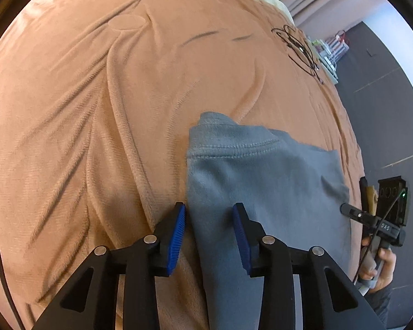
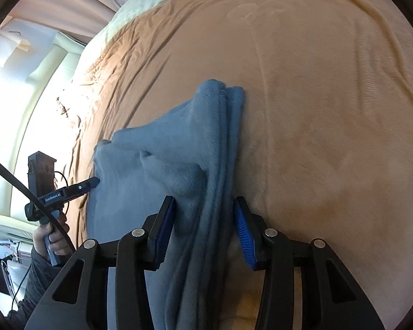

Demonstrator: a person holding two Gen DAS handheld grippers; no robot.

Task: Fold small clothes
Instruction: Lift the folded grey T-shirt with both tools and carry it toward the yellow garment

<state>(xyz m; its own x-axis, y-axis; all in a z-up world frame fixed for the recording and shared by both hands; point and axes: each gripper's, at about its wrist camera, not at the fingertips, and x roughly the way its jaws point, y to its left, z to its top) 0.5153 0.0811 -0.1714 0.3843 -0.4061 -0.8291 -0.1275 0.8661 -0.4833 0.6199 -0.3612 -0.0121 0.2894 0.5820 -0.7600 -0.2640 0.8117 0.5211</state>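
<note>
Grey-blue fleece garment [image 1: 261,178] lying on orange bed blanket [image 1: 96,110], folded w/ stitched hem showing, bunched ridges along right edge, both grippers, left gripper [image 1: 209,236] & right gripper [image 2: 203,231], jaws apart over its edges, not clamping.

Left tongs [image 1: 208,216] angled downward, jaws parted, right tongs [image 2: 203,210] likewise, each hand-held.

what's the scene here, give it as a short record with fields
surface: orange-brown blanket on a bed
garment: grey-blue garment, partly folded, lying on the blanket
left gripper: jaws apart, straddling the garment's left edge
right gripper: jaws apart, around the bunched right edge
other: black cable at the blanket's far side
</note>
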